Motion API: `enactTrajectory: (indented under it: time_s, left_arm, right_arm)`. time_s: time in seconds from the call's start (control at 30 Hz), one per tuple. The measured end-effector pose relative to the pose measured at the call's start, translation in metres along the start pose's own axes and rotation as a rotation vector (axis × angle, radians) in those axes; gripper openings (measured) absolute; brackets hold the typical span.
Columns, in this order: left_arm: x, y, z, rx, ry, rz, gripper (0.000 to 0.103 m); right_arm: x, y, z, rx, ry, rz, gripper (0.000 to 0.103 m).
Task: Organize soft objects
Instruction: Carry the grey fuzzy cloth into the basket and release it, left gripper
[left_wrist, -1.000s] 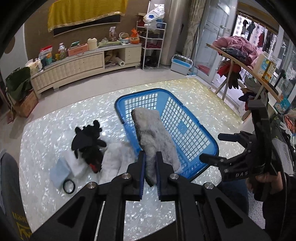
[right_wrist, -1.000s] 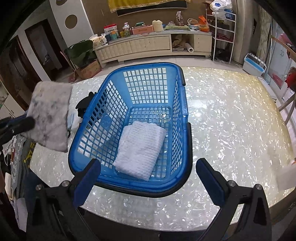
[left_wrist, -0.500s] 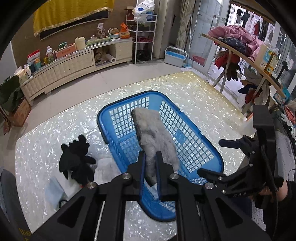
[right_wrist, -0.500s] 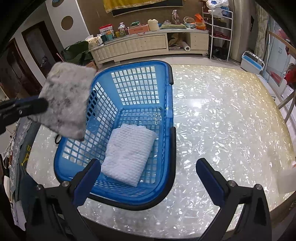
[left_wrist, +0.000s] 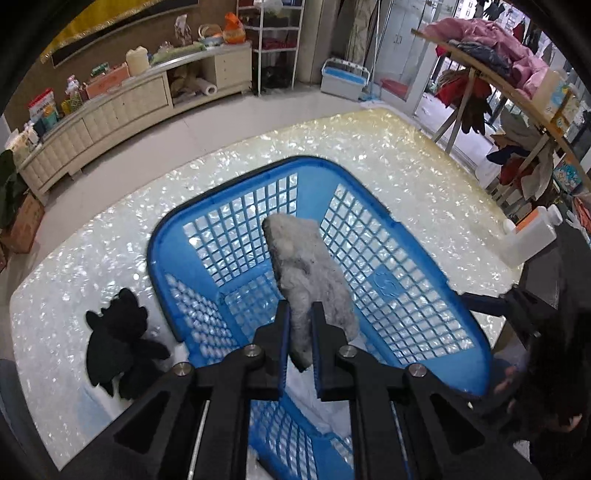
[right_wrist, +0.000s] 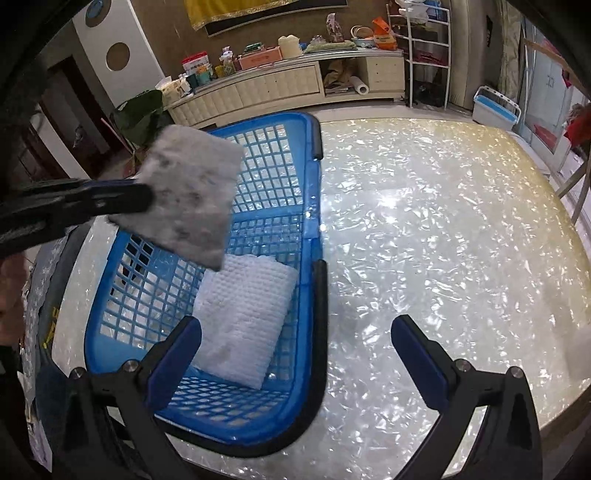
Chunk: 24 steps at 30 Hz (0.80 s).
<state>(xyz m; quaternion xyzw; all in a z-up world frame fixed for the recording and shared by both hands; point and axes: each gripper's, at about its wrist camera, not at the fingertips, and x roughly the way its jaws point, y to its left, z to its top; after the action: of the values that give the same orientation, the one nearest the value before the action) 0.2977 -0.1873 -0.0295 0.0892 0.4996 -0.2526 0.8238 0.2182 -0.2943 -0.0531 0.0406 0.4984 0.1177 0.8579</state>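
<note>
one grey cloth (left_wrist: 310, 280) hangs pinched in the left gripper (left_wrist: 298, 332) above the basket (right_wrist: 314, 236), seemingly for dropping in; the right gripper (right_wrist: 295, 347) waits wide apart, empty.

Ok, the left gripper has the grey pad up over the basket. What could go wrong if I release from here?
1. The left gripper pinches the fuzzy grey rectangular pad by one end, above the near-left wall of the blue plastic lattice basket; released here, it might catch the rim or fall outside.
2. It may land crooked on the folded white waffle-weave cloth.
3. The open right gripper hangs over the basket's edge and could nudge it.
</note>
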Motion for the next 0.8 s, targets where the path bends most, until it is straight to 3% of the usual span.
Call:
enactTrajectory:
  time_s: [0.27,0.53,0.6,0.7,0.77,0.8]
  left_arm:
    - [0.056,0.008,0.012,0.003,0.100,0.034,0.009]
    - [0.070,-0.002,0.014,0.049,0.134,0.109,0.012]
    - [0.071,0.000,0.015,0.054,0.137,0.120,0.019]
    - [0.066,0.001,0.018,0.060,0.124,0.139,0.037]
    - [0.066,-0.002,0.023,0.054,0.128,0.135,0.068]
    - [0.063,-0.004,0.023,0.059,0.126,0.142,0.070]
  right_arm:
    - [0.016,-0.002,0.005,-0.006,0.034,-0.007,0.103]
    - [0.021,-0.012,0.005,0.009,0.043,0.003,0.103]
    - [0.022,-0.013,0.004,0.012,0.044,0.005,0.103]
    - [0.021,-0.013,0.003,0.015,0.042,0.011,0.103]
    - [0.019,-0.012,0.001,0.018,0.037,0.015,0.103]
    - [0.017,-0.013,0.000,0.018,0.036,0.017,0.103]
